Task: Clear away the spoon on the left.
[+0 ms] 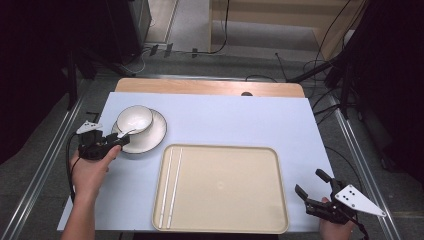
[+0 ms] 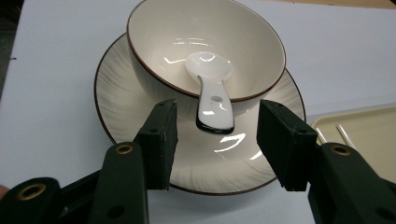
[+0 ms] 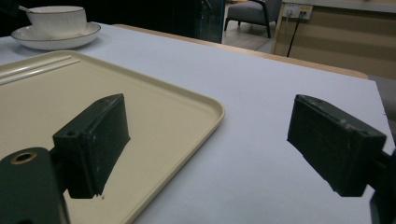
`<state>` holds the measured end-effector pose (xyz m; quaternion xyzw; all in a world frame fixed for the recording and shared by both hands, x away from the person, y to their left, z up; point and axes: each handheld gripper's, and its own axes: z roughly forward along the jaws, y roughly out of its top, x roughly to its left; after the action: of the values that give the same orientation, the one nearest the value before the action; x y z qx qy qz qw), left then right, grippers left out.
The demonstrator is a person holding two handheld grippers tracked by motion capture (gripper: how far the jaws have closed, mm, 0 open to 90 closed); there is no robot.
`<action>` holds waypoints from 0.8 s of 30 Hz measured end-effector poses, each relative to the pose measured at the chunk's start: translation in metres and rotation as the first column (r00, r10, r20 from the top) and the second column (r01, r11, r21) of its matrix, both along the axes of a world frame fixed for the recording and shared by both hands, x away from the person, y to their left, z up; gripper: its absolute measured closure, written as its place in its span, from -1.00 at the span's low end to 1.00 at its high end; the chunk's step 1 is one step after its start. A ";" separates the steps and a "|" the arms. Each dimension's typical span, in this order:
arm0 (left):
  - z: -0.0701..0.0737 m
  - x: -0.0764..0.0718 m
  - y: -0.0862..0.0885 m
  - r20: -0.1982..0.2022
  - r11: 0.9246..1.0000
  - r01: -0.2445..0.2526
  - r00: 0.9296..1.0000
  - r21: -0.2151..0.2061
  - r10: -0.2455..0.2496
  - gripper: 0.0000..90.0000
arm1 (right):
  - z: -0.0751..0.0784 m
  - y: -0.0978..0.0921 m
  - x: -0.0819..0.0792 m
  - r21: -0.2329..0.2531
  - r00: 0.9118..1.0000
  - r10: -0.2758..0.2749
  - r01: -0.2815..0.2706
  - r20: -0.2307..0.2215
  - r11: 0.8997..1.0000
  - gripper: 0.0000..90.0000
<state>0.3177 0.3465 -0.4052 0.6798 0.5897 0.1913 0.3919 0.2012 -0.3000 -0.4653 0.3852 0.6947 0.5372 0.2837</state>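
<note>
Right now my left gripper sits at the near-left edge of the plate, its fingers spread wide and holding nothing. Through the left gripper view I see the spoon lying between them but touching neither: its scoop rests inside the bowl, its handle leans out over the bowl's rim toward me, and the handle's end hangs above the plate. Each finger stands off to one side of that handle end, with plate showing in the gaps. The bowl stands on the plate, toward its far-left part, and both sit on the left side of the counter, just beyond the far-left corner of the tray. Two chopsticks lie side by side along the tray's left edge, running from its far end to its near end.

My right gripper hangs at the near-right of the counter, just off the tray's right rim. Its fingers are spread wide too and grip nothing; in the right gripper view one finger hovers over the tray's corner and the other over bare counter. Far off in that view I make out the bowl on its plate
</note>
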 end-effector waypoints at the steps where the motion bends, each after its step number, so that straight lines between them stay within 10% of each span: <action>1: 0.001 0.001 0.001 -0.002 0.999 0.000 1.000 -0.040 0.000 0.11 | 0.001 0.000 0.000 -0.009 1.000 0.002 -0.002 0.002 1.000 -0.71; 24: 0.003 0.018 0.015 -0.150 0.968 -0.051 0.989 -0.245 0.014 0.56 | 0.000 0.002 0.002 -0.012 1.000 -0.006 0.006 0.015 1.000 -0.71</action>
<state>0.3355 0.3615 -0.4023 0.6280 0.6473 0.0716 0.4260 0.2036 -0.2977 -0.4648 0.3814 0.6946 0.5351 0.2929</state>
